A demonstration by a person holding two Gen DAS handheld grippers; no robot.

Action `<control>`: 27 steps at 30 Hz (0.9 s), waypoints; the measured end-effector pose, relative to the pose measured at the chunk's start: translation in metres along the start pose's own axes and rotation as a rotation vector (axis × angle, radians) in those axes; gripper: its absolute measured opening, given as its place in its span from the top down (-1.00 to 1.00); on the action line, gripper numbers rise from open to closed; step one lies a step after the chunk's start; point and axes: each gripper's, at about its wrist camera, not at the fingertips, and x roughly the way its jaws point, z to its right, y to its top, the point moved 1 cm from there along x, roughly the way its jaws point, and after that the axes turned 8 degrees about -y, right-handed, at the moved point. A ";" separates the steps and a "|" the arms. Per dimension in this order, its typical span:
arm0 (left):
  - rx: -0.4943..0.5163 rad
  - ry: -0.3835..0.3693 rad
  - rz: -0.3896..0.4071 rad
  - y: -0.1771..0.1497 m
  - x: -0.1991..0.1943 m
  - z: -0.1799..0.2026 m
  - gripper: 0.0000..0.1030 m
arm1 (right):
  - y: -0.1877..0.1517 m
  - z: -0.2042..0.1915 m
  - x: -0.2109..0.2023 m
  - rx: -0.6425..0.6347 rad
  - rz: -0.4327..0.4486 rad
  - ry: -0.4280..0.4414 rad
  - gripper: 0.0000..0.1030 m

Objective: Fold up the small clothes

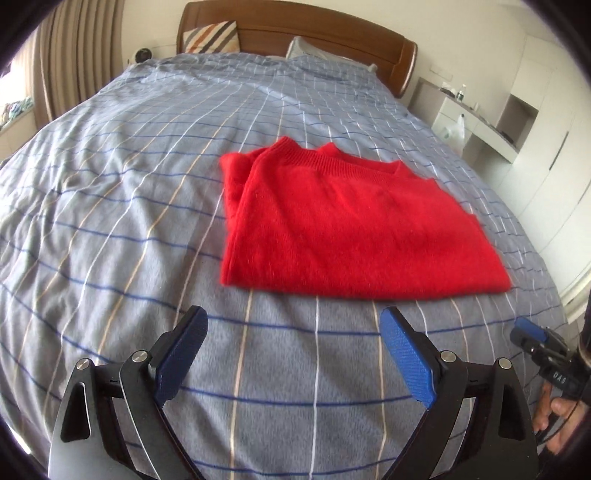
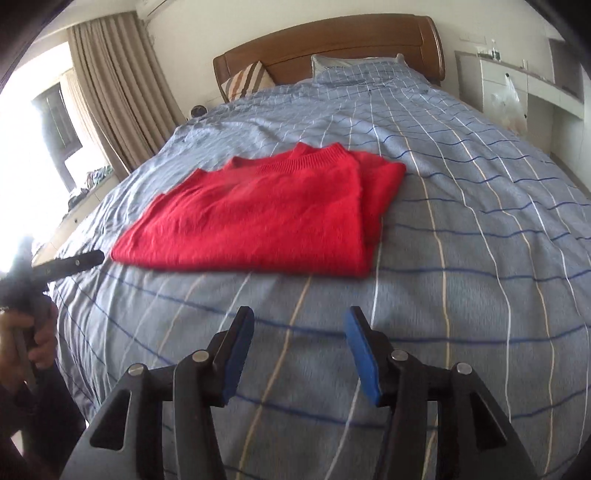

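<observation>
A red knit sweater (image 1: 351,225) lies folded into a flat rectangle on the bed, collar toward the headboard. It also shows in the right wrist view (image 2: 266,214). My left gripper (image 1: 295,325) is open and empty, hovering over the bedspread just short of the sweater's near edge. My right gripper (image 2: 299,325) is open and empty, also short of the near edge. The right gripper shows at the right edge of the left wrist view (image 1: 532,336); the left gripper shows at the left edge of the right wrist view (image 2: 70,264).
A blue-grey checked bedspread (image 1: 147,221) covers the bed. A wooden headboard (image 1: 295,18) with a striped cushion (image 1: 212,37) and a pillow (image 2: 351,62) stands at the far end. White cabinets (image 1: 517,122) stand on the right, curtains (image 2: 118,92) and a window on the left.
</observation>
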 end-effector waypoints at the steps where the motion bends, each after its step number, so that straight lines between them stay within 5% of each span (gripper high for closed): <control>1: 0.000 0.021 0.004 -0.006 0.002 0.001 -0.85 | -0.012 -0.007 -0.004 -0.033 0.008 -0.021 0.00; 7: -0.025 0.081 -0.025 -0.033 0.023 0.004 -0.85 | -0.043 -0.015 -0.016 -0.057 0.072 -0.072 -0.06; 14: 0.076 0.167 -0.028 -0.049 0.037 0.016 -0.99 | -0.044 -0.011 -0.009 -0.046 0.073 -0.094 -0.17; 27: 0.093 0.156 -0.006 -0.058 0.037 0.016 -0.99 | -0.049 -0.014 -0.008 -0.027 0.070 -0.083 -0.33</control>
